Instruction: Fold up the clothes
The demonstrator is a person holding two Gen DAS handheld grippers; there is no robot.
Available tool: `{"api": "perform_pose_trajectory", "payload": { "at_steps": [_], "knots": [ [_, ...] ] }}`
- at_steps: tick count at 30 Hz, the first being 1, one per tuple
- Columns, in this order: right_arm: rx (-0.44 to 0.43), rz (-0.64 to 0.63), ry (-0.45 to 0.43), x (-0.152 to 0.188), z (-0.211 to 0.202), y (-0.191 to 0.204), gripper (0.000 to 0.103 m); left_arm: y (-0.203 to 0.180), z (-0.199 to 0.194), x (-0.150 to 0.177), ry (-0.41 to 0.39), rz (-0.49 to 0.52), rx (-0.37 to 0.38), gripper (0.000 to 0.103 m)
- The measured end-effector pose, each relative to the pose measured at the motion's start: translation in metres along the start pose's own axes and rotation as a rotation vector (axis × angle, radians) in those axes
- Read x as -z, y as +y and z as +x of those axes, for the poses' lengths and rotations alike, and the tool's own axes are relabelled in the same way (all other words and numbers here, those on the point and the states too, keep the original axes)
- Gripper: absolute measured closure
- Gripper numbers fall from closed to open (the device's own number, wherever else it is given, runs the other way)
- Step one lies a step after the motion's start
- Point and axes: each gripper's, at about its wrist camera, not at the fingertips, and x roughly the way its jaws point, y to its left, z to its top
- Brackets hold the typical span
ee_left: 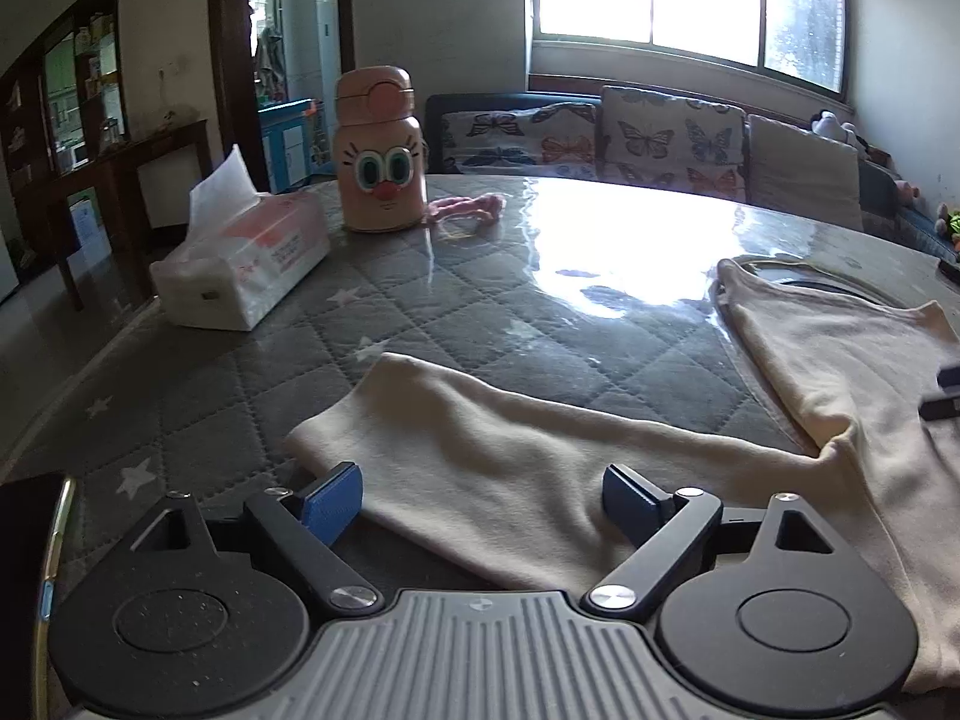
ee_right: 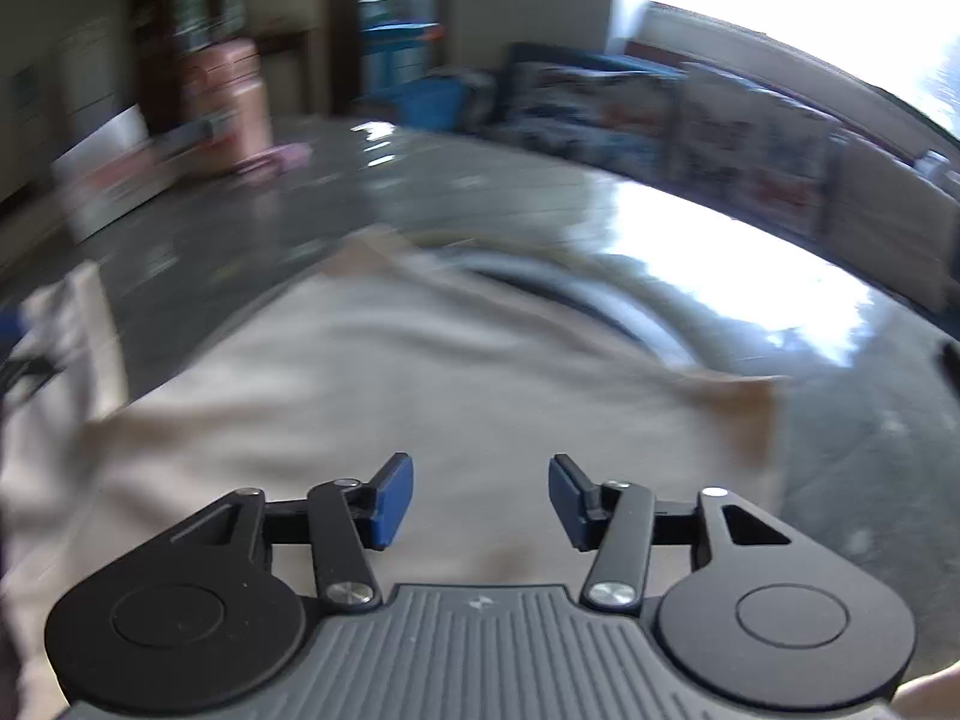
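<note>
left tongs (ee_left: 483, 501) wide apart over cream sleeve (ee_left: 480, 456), holding nothing, likely lined up to grab it for fold. right tongs (ee_right: 480, 501) half apart, empty, above shirt body (ee_right: 420, 372). shirt spread flat on desk (ee_left: 240, 372) so folding is easy. farther back: tissue box (ee_left: 240, 258), pink bottle (ee_left: 378, 150).

Each of the 2 fisheye views sits low behind its own gripper, angled down across the quilted table (ee_left: 198, 384) toward the window. The left wrist view hangs close over the cream garment's sleeve (ee_left: 492, 468); the right, blurred, over its body. Both share the garment, pink bottle (ee_left: 379, 150) and sofa (ee_left: 600, 132)
</note>
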Motion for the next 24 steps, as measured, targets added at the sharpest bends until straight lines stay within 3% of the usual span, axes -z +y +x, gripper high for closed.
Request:
{"api": "perform_pose_trajectory", "payload": {
  "at_steps": [5,8,13,17,19,24],
  "knots": [
    [-0.103,-0.120,-0.029,0.005,-0.020,0.061,0.042,0.012,-0.007,0.002,-0.006,-0.040,-0.027,0.005],
    [-0.127,-0.182,-0.060,0.009,-0.030,0.085,0.035,0.019,-0.011,0.004,-0.012,-0.066,-0.040,0.002],
    [-0.131,-0.300,-0.088,0.023,-0.039,0.120,0.033,0.028,-0.010,0.006,0.001,-0.116,-0.038,0.004],
    [-0.101,-0.363,-0.135,0.030,-0.048,0.134,0.031,0.032,-0.008,0.004,-0.003,-0.137,-0.045,0.012],
    [-0.108,-0.343,-0.138,0.030,-0.049,0.134,0.026,0.036,-0.004,0.003,0.005,-0.162,-0.046,0.017],
    [-0.117,-0.326,-0.130,0.035,-0.046,0.134,0.026,0.040,0.003,-0.004,0.009,-0.201,-0.072,0.028]
  ]
}}
